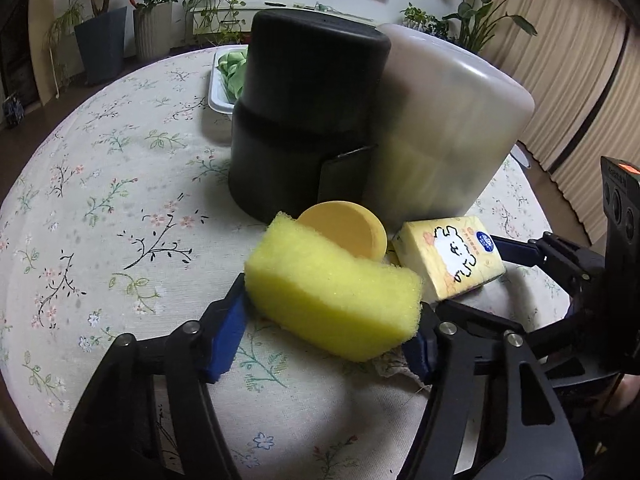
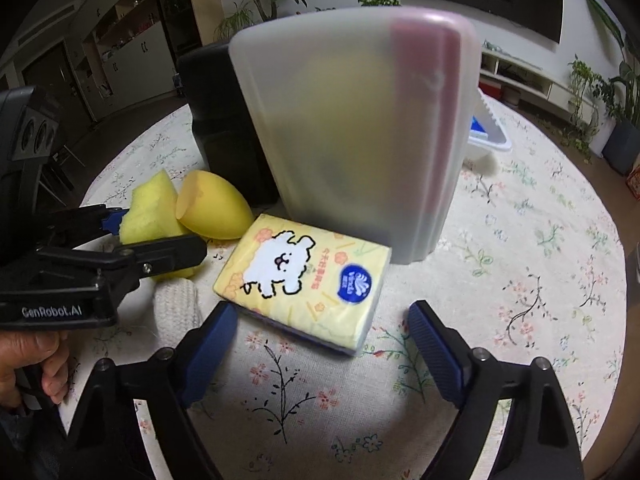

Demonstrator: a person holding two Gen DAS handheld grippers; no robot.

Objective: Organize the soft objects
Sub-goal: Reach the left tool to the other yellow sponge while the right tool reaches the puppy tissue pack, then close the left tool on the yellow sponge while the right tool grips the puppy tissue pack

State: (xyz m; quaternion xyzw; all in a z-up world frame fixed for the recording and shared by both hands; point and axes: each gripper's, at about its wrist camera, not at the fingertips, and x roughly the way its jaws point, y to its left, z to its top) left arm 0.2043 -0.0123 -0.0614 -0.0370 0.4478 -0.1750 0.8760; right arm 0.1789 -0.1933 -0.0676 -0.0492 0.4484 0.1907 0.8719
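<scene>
A yellow sponge (image 1: 332,292) lies on the floral tablecloth (image 1: 120,200), and my left gripper (image 1: 332,300) is shut on it, a blue pad pressing each end. In the right wrist view the same left gripper (image 2: 158,232) holds the sponge (image 2: 152,208) at the left. A round orange-yellow foam puff (image 1: 344,228) (image 2: 212,208) leans behind the sponge. A yellow tissue pack (image 2: 304,276) (image 1: 448,260) with a white cartoon dog lies flat. My right gripper (image 2: 322,312) is open around its near end: the left pad is close to a corner, while the right pad stands apart.
A black cylindrical container (image 1: 304,120) and a frosted white bin (image 2: 352,140) stand right behind the soft things. A white tray (image 1: 218,96) with green pieces sits at the back, another white tray (image 2: 488,140) beside the bin. A knitted white cloth (image 2: 176,308) lies under the left gripper. A hand (image 2: 36,372) holds its handle.
</scene>
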